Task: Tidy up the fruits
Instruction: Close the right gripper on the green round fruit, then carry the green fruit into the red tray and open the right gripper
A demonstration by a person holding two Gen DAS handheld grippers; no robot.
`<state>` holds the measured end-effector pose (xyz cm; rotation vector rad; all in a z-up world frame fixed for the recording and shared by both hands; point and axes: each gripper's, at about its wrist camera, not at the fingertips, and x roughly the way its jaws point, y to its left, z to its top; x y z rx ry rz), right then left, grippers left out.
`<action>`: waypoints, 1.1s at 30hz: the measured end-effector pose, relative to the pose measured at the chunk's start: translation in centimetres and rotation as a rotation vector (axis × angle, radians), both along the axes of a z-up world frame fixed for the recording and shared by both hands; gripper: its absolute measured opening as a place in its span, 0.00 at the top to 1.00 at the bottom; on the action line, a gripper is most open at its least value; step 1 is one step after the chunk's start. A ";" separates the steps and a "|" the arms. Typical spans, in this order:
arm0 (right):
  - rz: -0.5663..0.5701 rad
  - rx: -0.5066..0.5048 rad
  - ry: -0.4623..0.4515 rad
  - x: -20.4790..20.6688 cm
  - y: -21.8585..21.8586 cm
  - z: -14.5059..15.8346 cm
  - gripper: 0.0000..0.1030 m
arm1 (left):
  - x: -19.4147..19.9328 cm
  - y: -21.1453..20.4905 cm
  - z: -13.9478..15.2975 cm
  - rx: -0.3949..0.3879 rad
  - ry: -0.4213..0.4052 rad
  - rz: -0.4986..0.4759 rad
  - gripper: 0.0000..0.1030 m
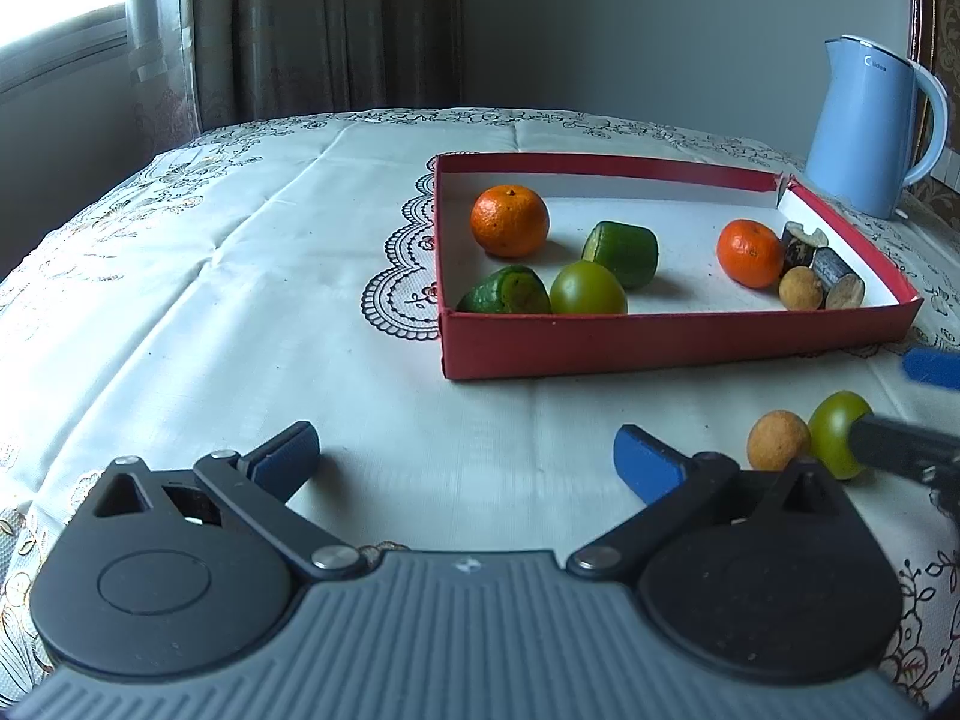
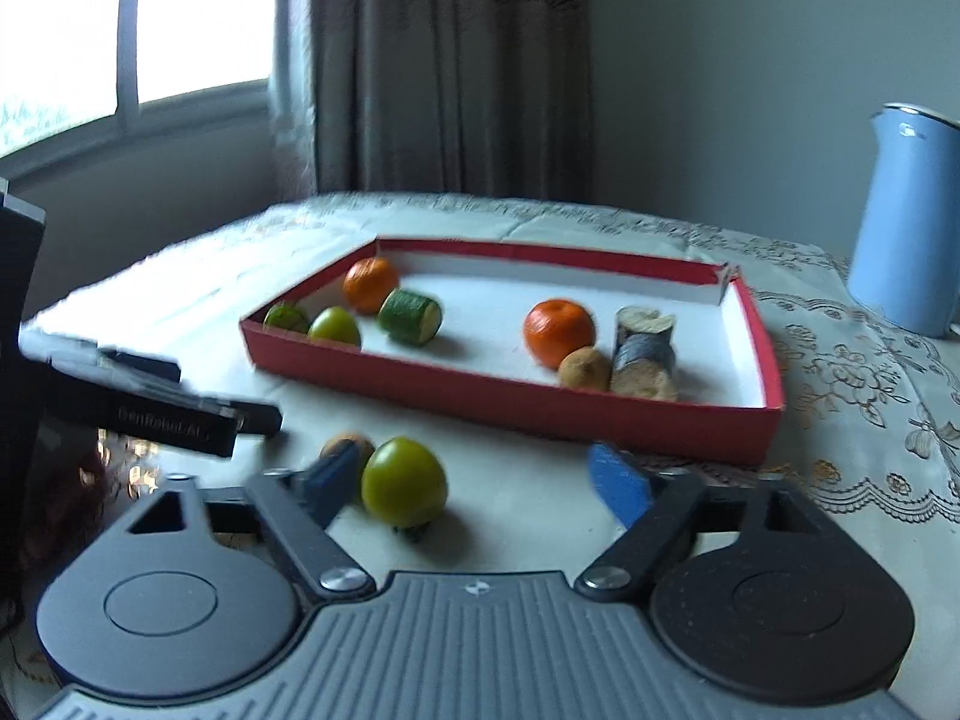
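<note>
A red tray (image 1: pixel 660 342) with a white floor holds two oranges (image 1: pixel 510 220), green cut pieces (image 1: pixel 621 252), a green round fruit (image 1: pixel 588 289) and brown bits at its right end. On the cloth in front of the tray lie a loose green round fruit (image 2: pixel 403 482) and a small tan round fruit (image 1: pixel 778 441). My right gripper (image 2: pixel 474 462) is open around the green fruit: its left finger lies close beside the fruit, its right finger stands well apart. The tan fruit is partly hidden behind that left finger. My left gripper (image 1: pixel 465 441) is open over bare cloth.
A light blue kettle (image 1: pixel 864 132) stands behind the tray's right end. The table carries a white embroidered cloth (image 1: pixel 240 300) with lace doilies. Curtains and a window lie beyond the far edge. The left gripper's body (image 2: pixel 168 414) reaches in at the left of the right wrist view.
</note>
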<state>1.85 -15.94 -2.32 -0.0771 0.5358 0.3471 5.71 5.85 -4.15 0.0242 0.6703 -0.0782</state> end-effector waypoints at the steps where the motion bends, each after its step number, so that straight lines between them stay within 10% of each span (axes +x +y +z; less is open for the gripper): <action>1: 0.017 0.004 0.010 0.0 0.3 -0.1 0.30 | 0.0 0.0 0.0 0.000 0.000 0.000 0.00; 16: 0.047 -0.063 0.069 1.1 2.7 -0.9 0.67 | 0.0 0.0 0.0 0.000 0.000 0.000 0.00; 33: -0.138 -0.084 -0.027 2.6 -1.2 1.3 0.68 | 0.7 -0.4 0.0 0.001 0.001 0.020 0.00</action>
